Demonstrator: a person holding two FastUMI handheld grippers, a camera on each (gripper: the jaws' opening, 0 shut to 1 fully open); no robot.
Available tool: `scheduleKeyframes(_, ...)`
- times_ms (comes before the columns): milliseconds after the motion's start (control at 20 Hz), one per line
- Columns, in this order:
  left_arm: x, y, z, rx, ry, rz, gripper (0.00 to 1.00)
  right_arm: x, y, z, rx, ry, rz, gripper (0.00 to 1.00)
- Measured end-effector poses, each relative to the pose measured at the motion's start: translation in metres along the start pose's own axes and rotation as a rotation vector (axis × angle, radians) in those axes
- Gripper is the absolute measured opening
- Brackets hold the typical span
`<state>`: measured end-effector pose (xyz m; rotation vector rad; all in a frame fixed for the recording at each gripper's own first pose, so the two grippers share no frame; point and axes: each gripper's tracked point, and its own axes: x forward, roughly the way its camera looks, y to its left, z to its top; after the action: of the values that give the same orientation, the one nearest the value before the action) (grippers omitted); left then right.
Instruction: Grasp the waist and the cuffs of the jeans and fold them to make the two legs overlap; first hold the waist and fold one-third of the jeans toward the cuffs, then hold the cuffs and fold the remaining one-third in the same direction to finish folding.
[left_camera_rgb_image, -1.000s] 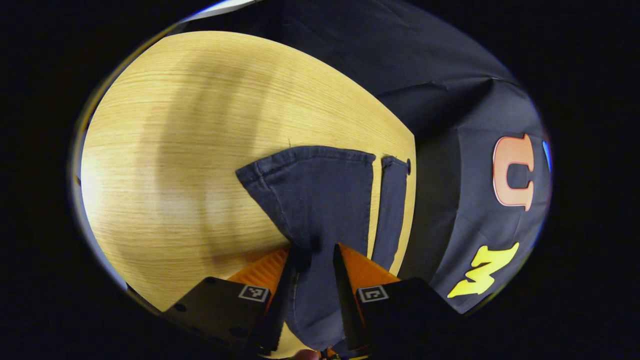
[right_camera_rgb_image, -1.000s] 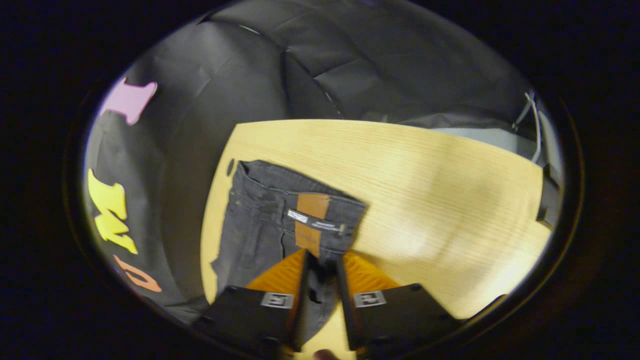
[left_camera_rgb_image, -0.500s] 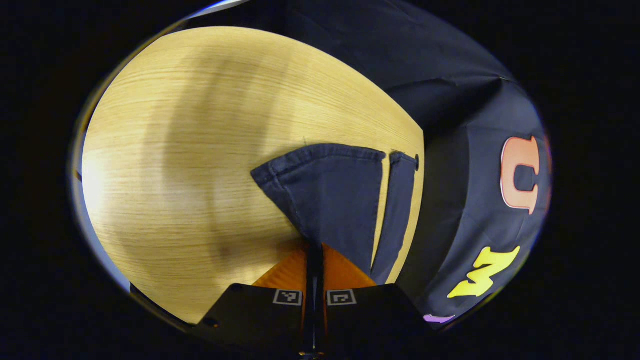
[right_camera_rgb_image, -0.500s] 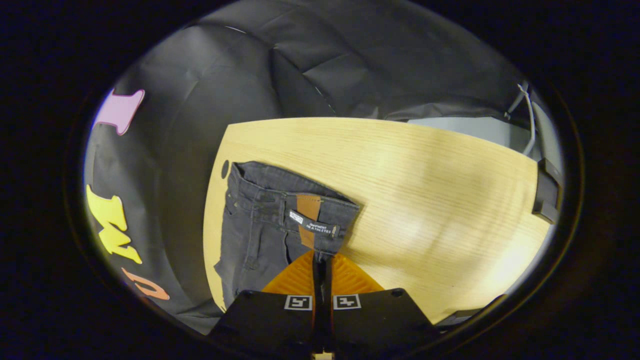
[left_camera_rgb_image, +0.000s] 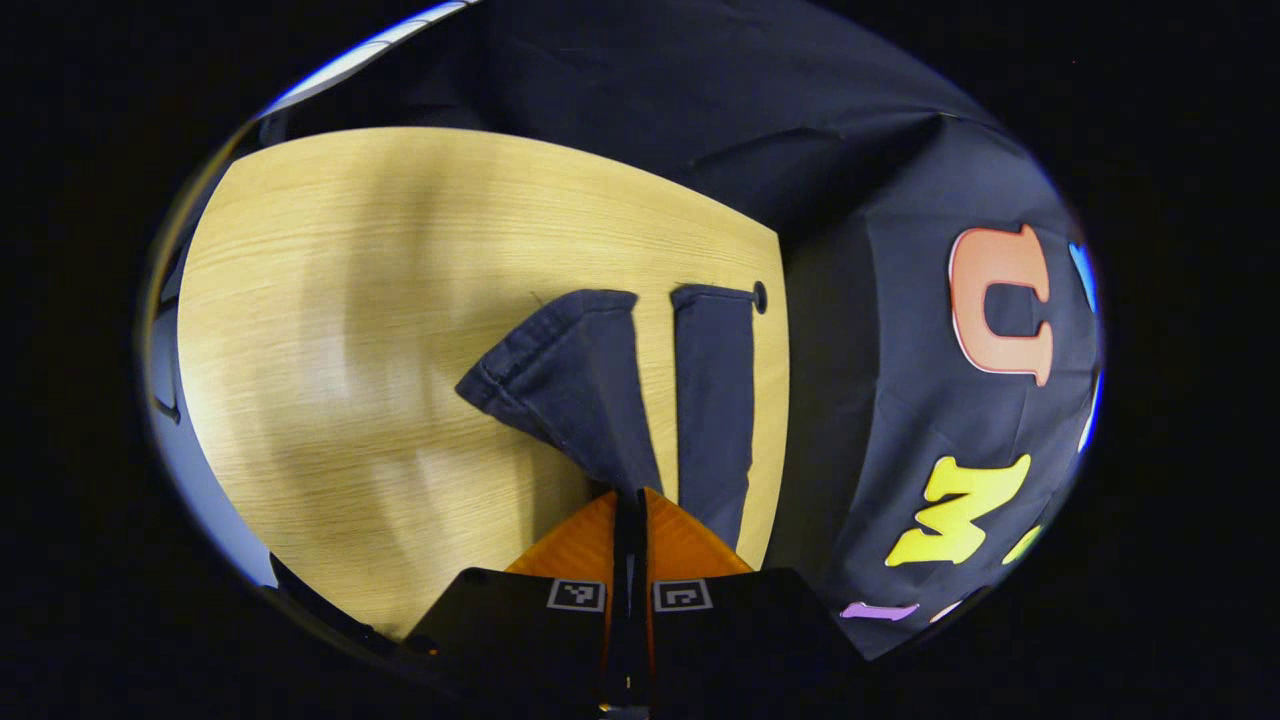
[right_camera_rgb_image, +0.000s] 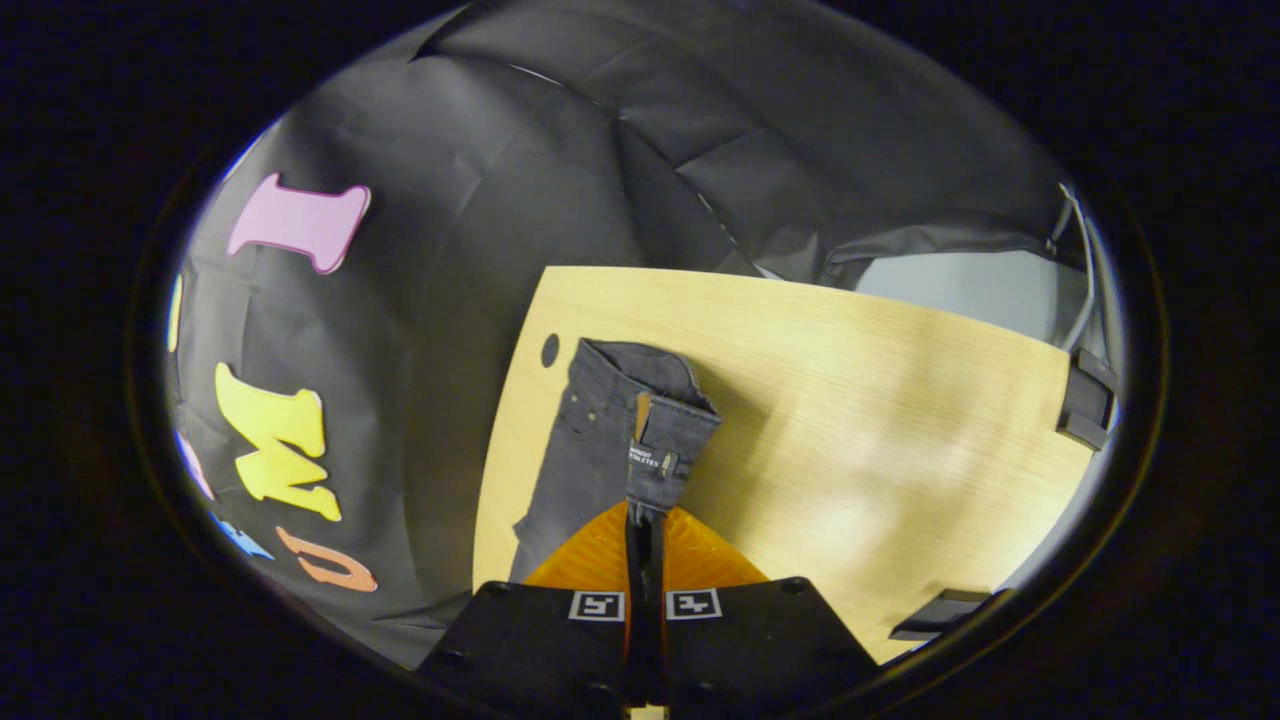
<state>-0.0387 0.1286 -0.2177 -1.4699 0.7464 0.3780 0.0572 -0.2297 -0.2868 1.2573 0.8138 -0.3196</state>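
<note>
Dark jeans lie on a light wooden table. In the left gripper view my left gripper (left_camera_rgb_image: 629, 497) is shut on the near leg's cuff (left_camera_rgb_image: 560, 380), which is lifted off the wood and hangs in a peak. The other leg (left_camera_rgb_image: 715, 390) lies flat beside it, near the table's right edge. In the right gripper view my right gripper (right_camera_rgb_image: 645, 512) is shut on the waistband (right_camera_rgb_image: 655, 440) by the leather patch and has raised that corner. The rest of the waist (right_camera_rgb_image: 590, 440) lies flat toward the table's left edge.
The wooden table (left_camera_rgb_image: 330, 330) stretches wide to the left in the left gripper view and to the right (right_camera_rgb_image: 880, 440) in the right gripper view. A small round hole (right_camera_rgb_image: 550, 350) sits near the table edge by the jeans. Black cloth walls surround the table.
Both grippers went from open around the fabric to shut on it, then lifted. The cuff and the waistband corner have risen off the table, and both views have pulled back.
</note>
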Motion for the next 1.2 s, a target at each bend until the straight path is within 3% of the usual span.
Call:
scheduleKeyframes(500, 0.008, -0.078, 0.024, 0.149, 0.069, -0.022, 0.04, 0.013, 0.095, 0.016, -0.105, 0.012, 0.067, 0.0)
scheduleKeyframes(800, 0.053, -0.111, 0.044, 0.175, 0.115, 0.01, 0.04, 0.036, 0.13, 0.038, -0.15, 0.011, 0.072, 0.0)
scheduleKeyframes(1000, 0.092, -0.125, 0.056, 0.201, 0.143, 0.043, 0.04, 0.079, 0.155, 0.051, -0.159, 0.008, 0.072, 0.0)
scheduleKeyframes(1200, 0.138, -0.125, 0.067, 0.358, 0.178, 0.102, 0.04, 0.12, 0.153, 0.056, -0.179, 0.009, 0.034, 0.0)
